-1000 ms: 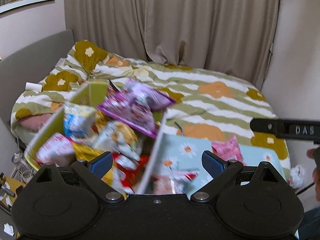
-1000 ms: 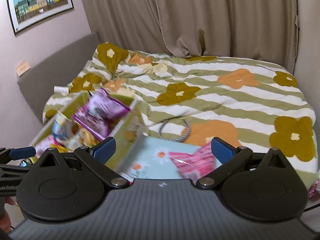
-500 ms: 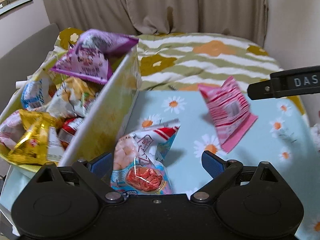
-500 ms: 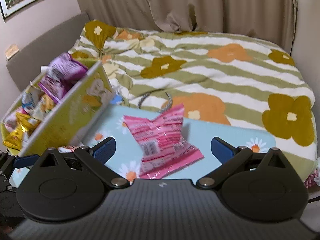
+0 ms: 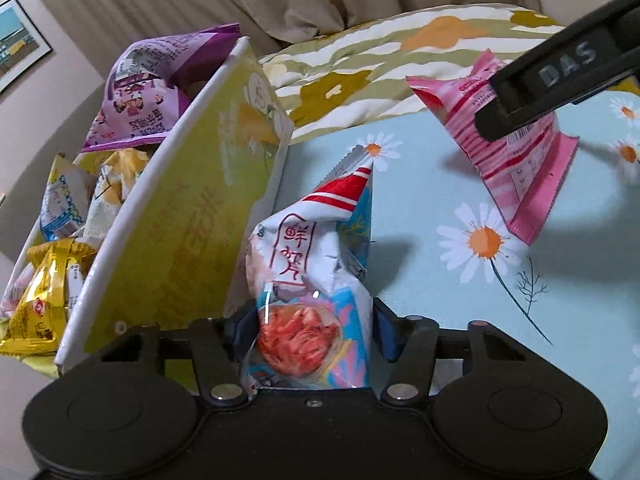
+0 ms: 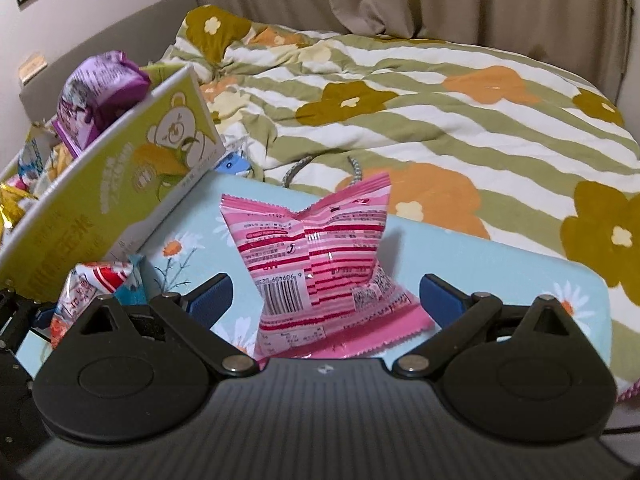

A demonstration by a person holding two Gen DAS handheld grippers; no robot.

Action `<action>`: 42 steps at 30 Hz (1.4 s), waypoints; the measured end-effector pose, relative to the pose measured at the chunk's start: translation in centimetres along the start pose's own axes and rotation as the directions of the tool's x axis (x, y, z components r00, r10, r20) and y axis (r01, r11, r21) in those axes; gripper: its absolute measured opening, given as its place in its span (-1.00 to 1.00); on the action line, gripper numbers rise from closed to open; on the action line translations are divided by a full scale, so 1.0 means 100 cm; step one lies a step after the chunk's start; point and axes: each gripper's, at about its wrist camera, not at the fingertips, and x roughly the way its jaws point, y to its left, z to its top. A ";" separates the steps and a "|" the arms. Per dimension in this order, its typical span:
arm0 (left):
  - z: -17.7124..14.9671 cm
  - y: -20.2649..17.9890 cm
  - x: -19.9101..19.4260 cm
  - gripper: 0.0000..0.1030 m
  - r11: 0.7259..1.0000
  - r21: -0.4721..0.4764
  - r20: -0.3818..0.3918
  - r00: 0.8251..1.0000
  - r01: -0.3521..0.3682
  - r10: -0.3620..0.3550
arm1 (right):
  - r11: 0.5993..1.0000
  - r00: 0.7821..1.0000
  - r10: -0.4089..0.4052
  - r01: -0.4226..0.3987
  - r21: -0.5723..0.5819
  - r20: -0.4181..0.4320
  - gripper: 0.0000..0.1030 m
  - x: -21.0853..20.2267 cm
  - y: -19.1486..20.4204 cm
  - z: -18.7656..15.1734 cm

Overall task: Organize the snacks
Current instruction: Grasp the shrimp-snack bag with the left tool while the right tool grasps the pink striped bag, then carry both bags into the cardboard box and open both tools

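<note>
Your left tool [image 5: 306, 330] pinches shrimp snack bag [image 5: 316, 264]; right tool [image 6: 326, 300] wide around pink packet [image 6: 320, 268]. Slick film may slip from your grip.

The box [image 5: 188, 216] is showing off a yellow-green side with a white rim, plus a pale bear and yellow corn printed on it. The purple bag [image 5: 156, 92] is sticking out on top, and a shiny gold packet [image 5: 40, 300] is sitting lower down. The shrimp bag [image 5: 316, 272] is looking white and light blue with red stripes and orange-pink shrimp. The pink bag [image 6: 320, 264] is wearing red-and-pink stripes. The table top [image 6: 500, 268] is going pale blue with white daisies, the blanket [image 6: 440, 120] green-and-white striped with mustard and orange flowers.
</note>
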 end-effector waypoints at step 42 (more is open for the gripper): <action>0.033 0.065 -0.112 0.02 0.970 -0.136 0.262 0.952 0.202 -0.161 | 0.998 0.998 -0.018 0.022 -0.056 0.065 0.60 -0.058 0.042 0.009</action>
